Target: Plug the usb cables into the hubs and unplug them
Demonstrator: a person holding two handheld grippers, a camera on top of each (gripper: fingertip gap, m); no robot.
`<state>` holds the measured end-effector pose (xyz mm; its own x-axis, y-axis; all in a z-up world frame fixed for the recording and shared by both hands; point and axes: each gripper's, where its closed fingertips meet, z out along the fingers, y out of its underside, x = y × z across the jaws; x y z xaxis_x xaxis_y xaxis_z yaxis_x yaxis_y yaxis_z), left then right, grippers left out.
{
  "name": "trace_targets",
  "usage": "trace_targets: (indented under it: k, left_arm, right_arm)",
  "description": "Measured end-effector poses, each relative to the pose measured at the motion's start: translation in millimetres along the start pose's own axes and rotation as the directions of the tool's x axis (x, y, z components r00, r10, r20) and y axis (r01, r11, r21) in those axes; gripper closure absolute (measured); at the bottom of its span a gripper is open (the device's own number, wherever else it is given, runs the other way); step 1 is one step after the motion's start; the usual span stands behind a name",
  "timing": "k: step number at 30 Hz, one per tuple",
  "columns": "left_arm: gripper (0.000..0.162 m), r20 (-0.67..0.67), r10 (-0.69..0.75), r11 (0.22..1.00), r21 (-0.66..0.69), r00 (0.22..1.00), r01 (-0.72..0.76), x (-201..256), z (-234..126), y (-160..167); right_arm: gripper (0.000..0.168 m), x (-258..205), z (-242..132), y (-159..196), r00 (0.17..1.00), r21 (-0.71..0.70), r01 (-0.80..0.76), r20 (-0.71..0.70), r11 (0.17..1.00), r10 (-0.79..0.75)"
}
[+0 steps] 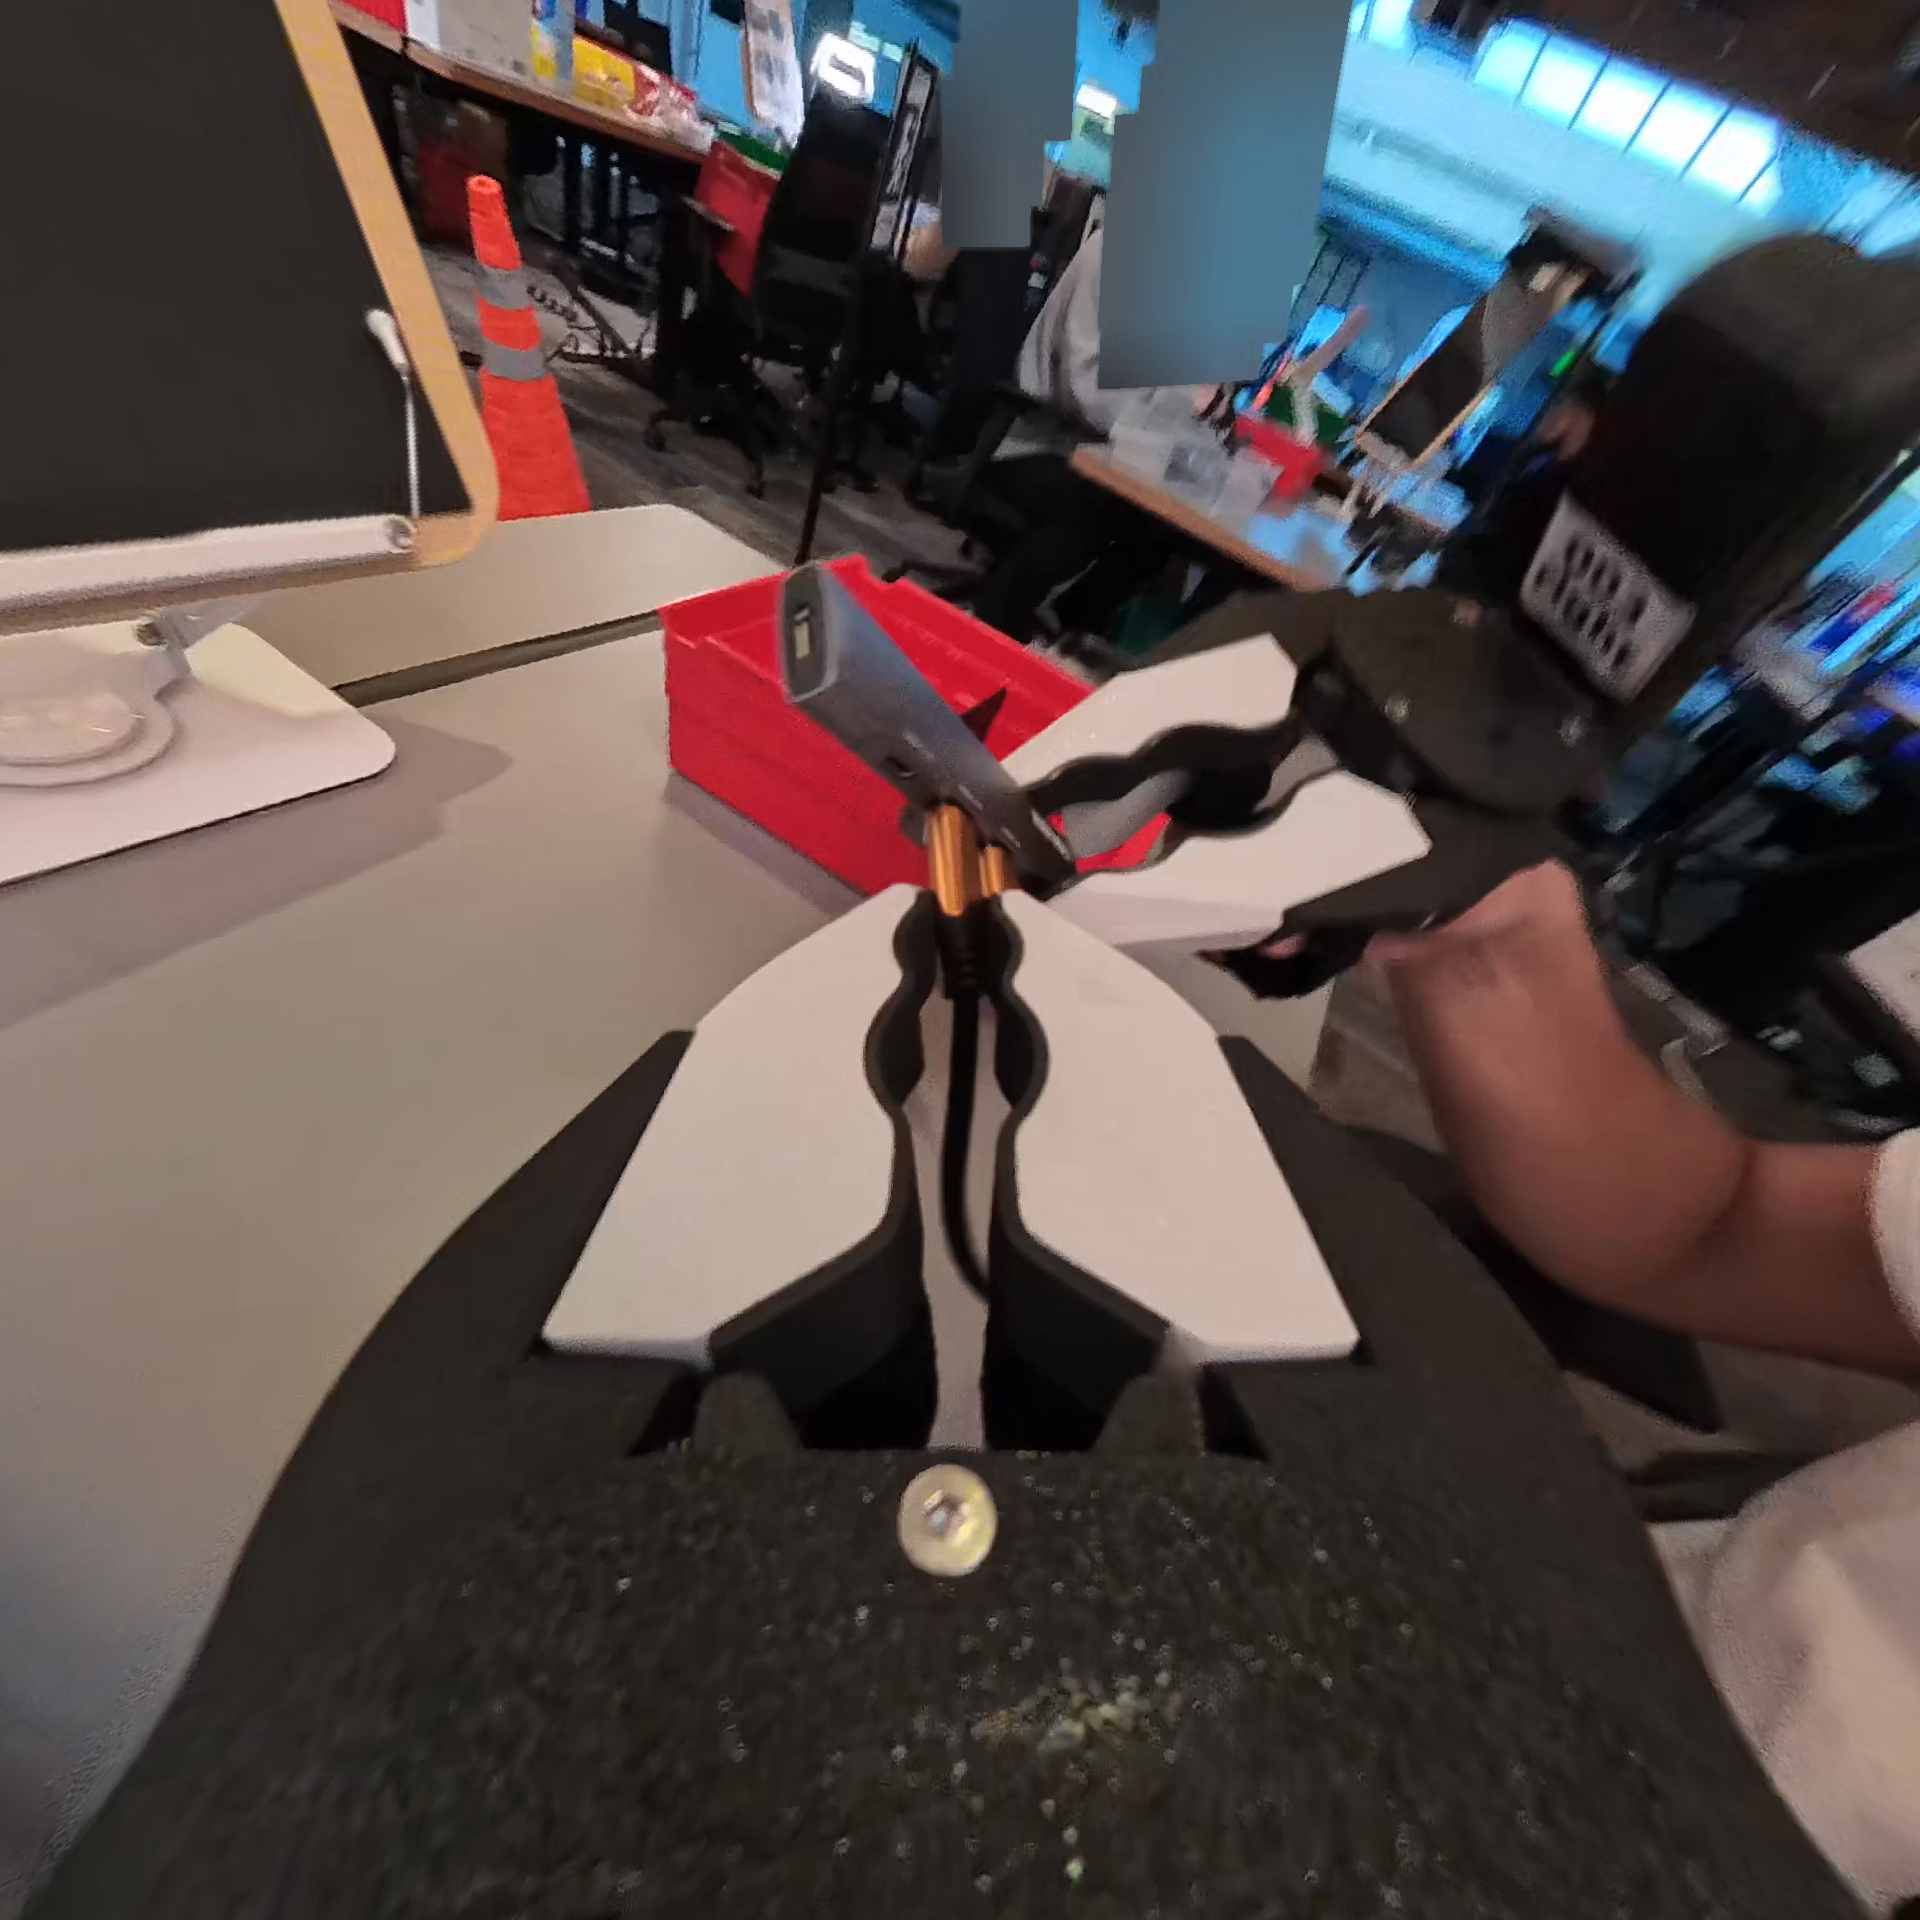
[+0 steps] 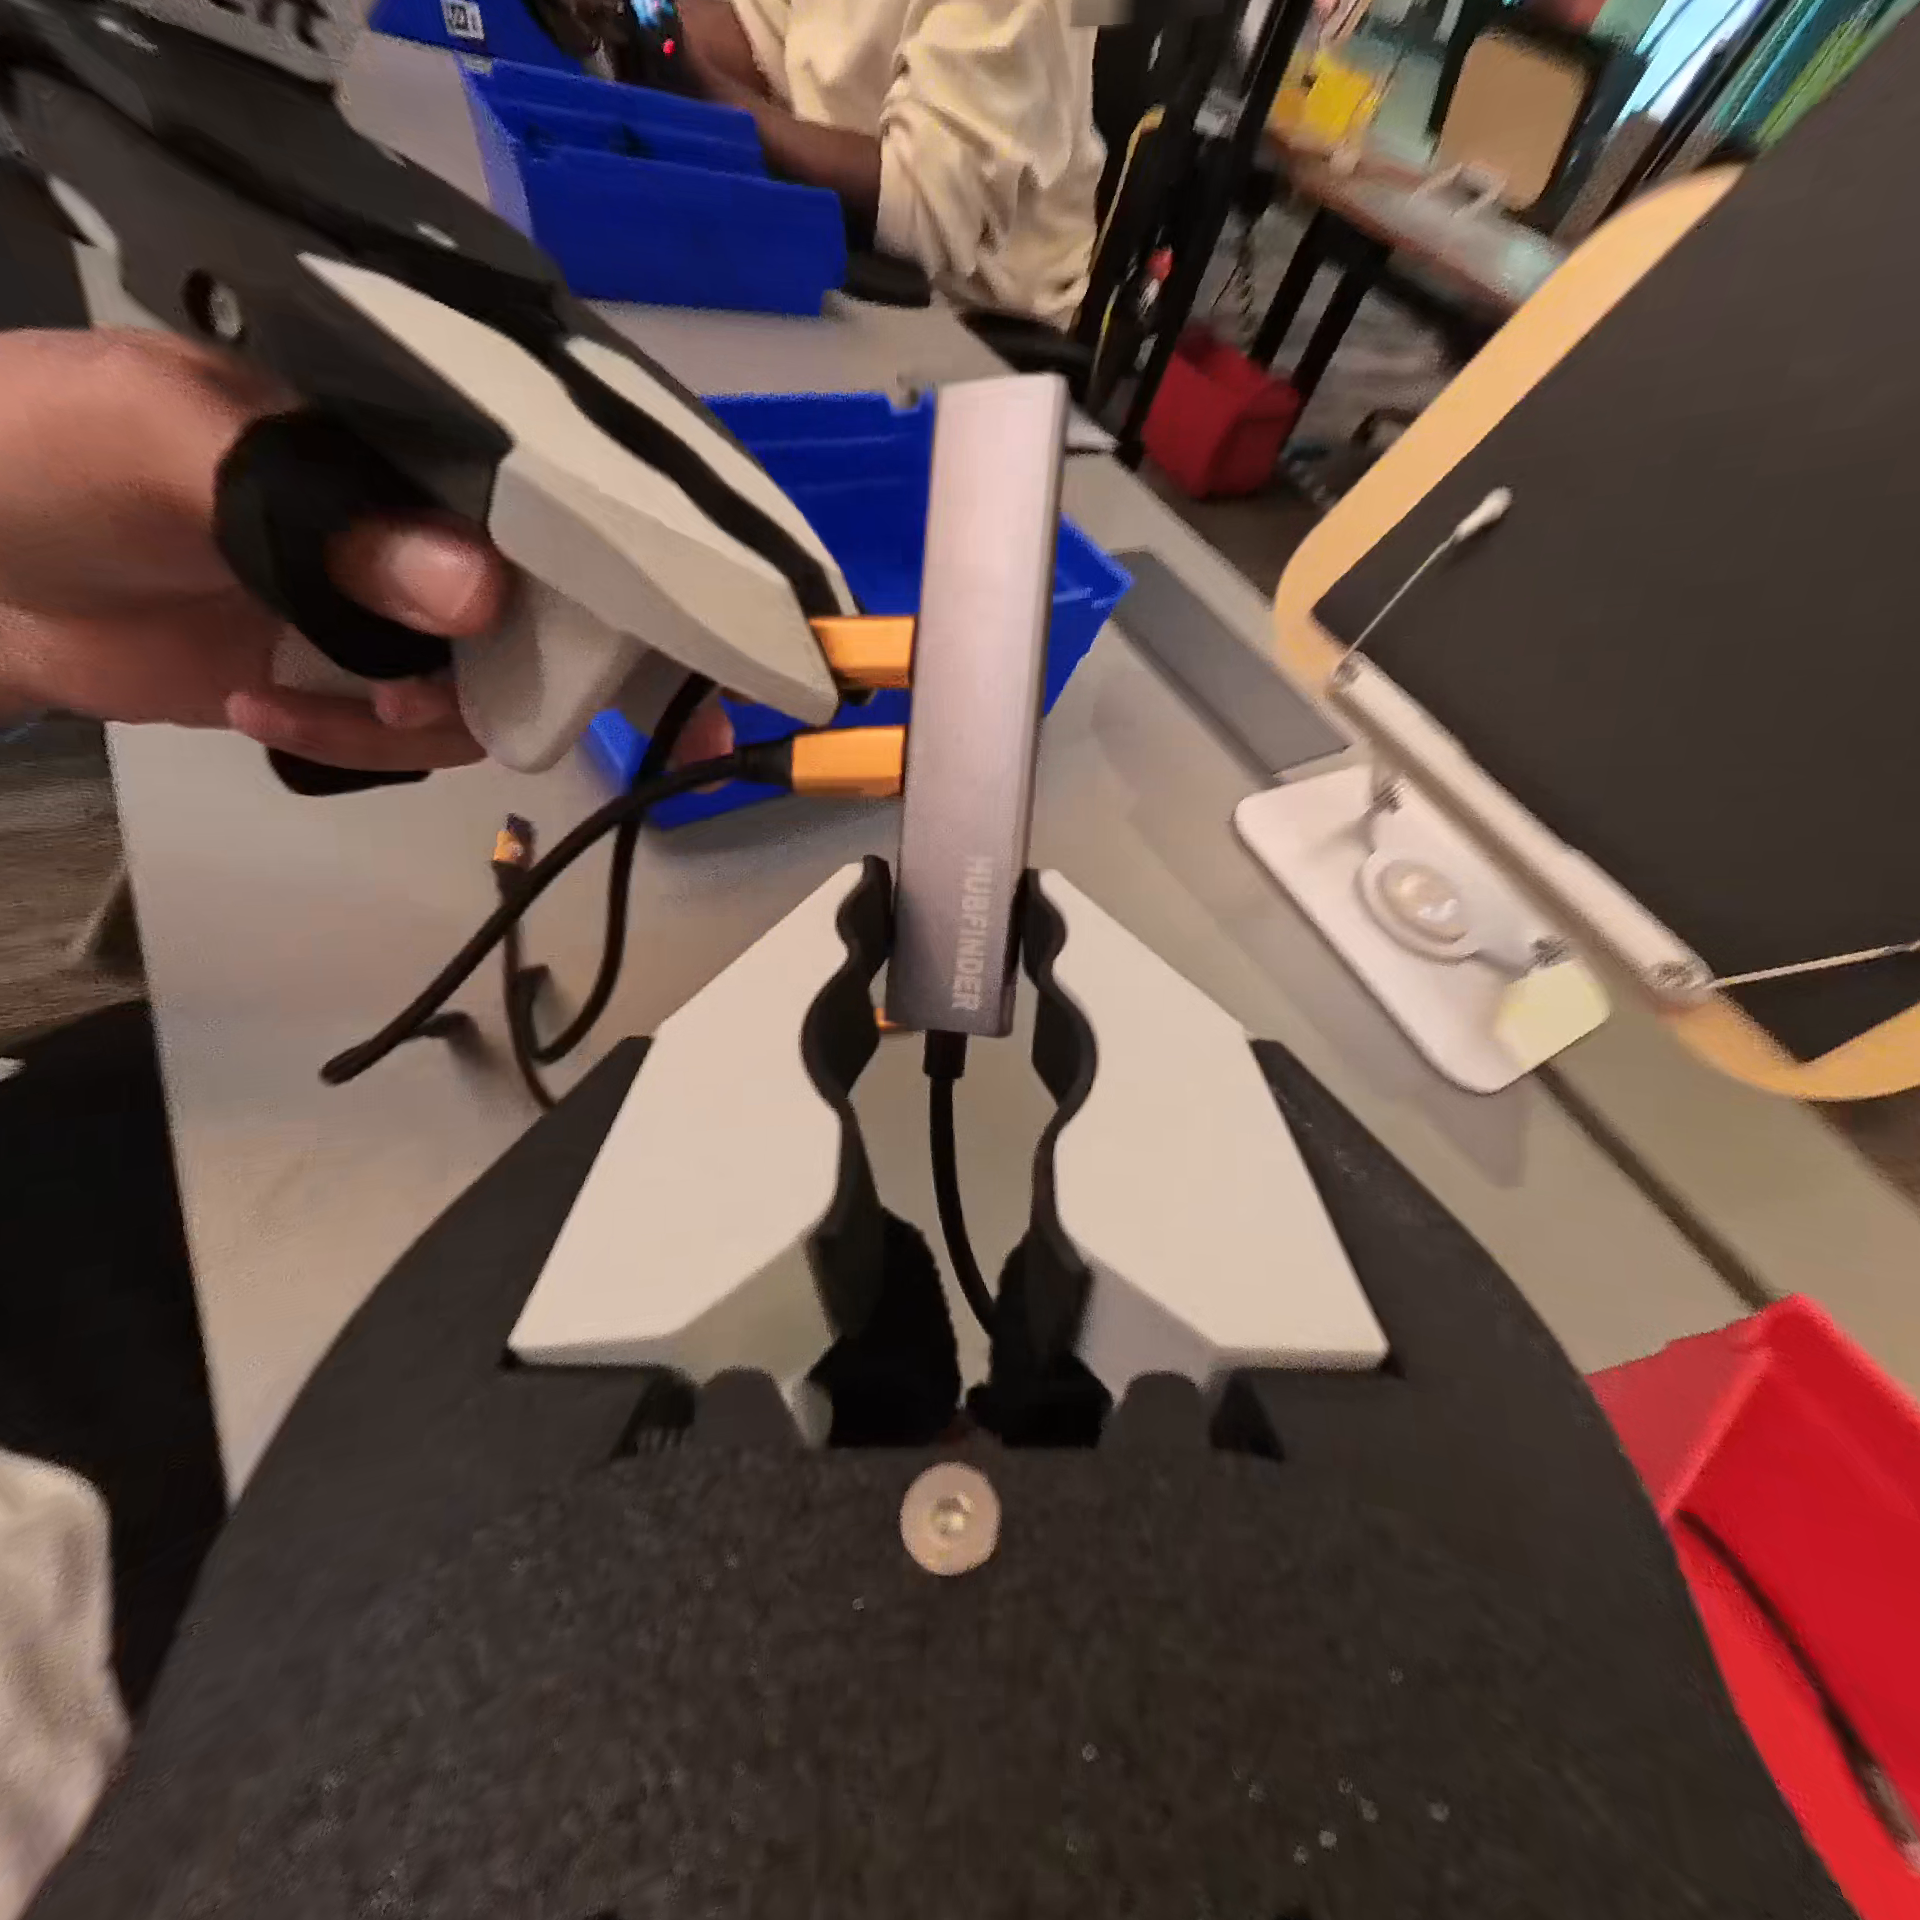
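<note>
A grey USB hub stands upright in my right gripper, which is shut on its lower end. The hub's own black cable hangs down between the fingers. Two orange plugs sit in the hub's side. My left gripper is shut on the rear of one orange plug, whose black cable runs back between the fingers. In the right wrist view the left gripper holds the upper plug; the lower plug trails a black cable. The hub and right gripper also show in the left wrist view.
A red bin sits behind the hub and shows at the lower right of the right wrist view. Blue bins stand on the grey table. A monitor on a white stand base stands nearby. A loose orange plug lies on the table. An orange cone stands on the floor. Less than 4 cm separates the two grippers' tips.
</note>
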<state>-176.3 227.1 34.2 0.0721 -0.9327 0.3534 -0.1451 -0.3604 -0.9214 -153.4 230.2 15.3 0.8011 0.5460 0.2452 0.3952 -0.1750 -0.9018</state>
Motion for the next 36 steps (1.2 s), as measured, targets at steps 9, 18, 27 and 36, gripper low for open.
trace_targets:
  k: [9,18,27,36]
  left_arm:
    - [0.155,-0.243,-0.459,0.874,0.051,0.855,0.484,-5,-5,-3]
    - [0.155,0.01,-0.114,0.993,0.004,0.993,0.114,-9,6,13]
    - [0.155,0.139,0.14,0.987,-0.102,0.98,-0.127,-9,6,16]
    - [0.155,-0.073,-0.257,0.965,0.034,0.964,0.26,-13,0,4]
  right_arm:
    - [0.134,4,7,-12,0.99,0.073,0.071,-0.127,0.995,-0.061]
    - [0.145,11,23,20,0.985,-0.091,0.024,-0.166,0.996,-0.039]
    - [0.145,13,29,22,0.988,-0.048,-0.038,-0.154,0.998,0.03]
    - [0.143,5,27,15,0.985,-0.012,0.117,-0.128,0.993,-0.117]
